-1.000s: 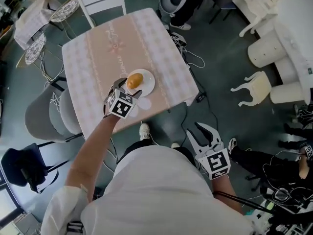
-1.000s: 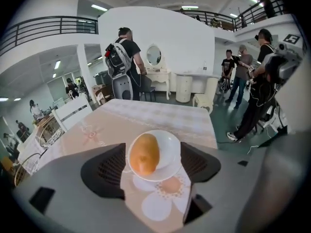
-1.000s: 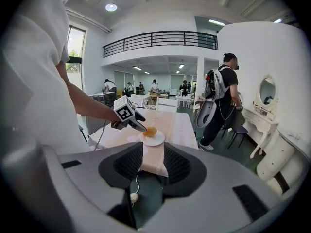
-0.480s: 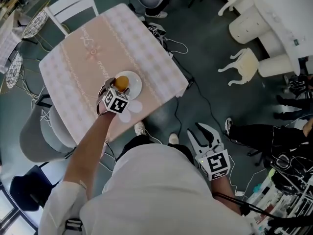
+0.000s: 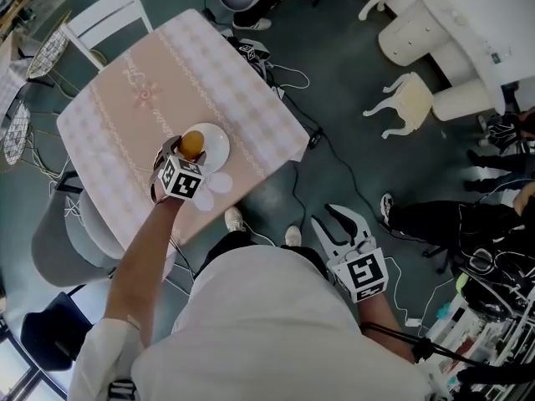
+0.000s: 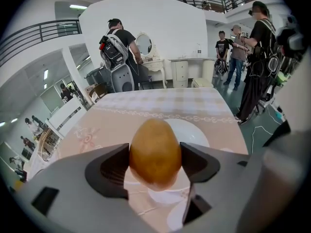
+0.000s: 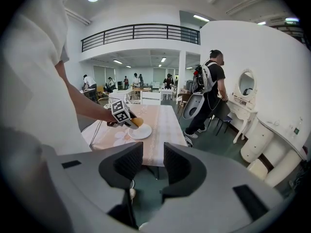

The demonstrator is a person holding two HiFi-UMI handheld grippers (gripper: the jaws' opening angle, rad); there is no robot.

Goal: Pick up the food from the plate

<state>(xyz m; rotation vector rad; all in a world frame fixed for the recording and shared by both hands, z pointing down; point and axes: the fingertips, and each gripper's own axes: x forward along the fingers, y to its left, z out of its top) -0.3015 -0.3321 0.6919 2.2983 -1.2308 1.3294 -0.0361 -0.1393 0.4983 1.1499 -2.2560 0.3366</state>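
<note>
An orange-brown, egg-shaped piece of food (image 6: 154, 152) sits clamped between the jaws of my left gripper (image 6: 154, 163), which is shut on it. It hangs just over the near-left rim of the white plate (image 6: 195, 130). From the head view the food (image 5: 191, 144) covers the left part of the plate (image 5: 216, 143) on the pink checked table (image 5: 125, 115), with the left gripper (image 5: 185, 149) reaching in from the near edge. My right gripper (image 5: 338, 220) hangs open and empty over the floor, well to the right of the table. Its own view shows the jaws (image 7: 153, 166) apart and the food (image 7: 137, 122) far off.
A white chair (image 5: 104, 15) stands at the table's far side and a grey seat (image 5: 63, 236) at its left. Cables and shoes lie on the dark floor (image 5: 334, 124) to the right. White furniture (image 5: 418, 36) fills the upper right. People stand beyond the table (image 6: 121, 47).
The head view has swung, so the table sits further left. My left gripper has stayed at the plate with the food between its jaws. The right gripper has hardly moved.
</note>
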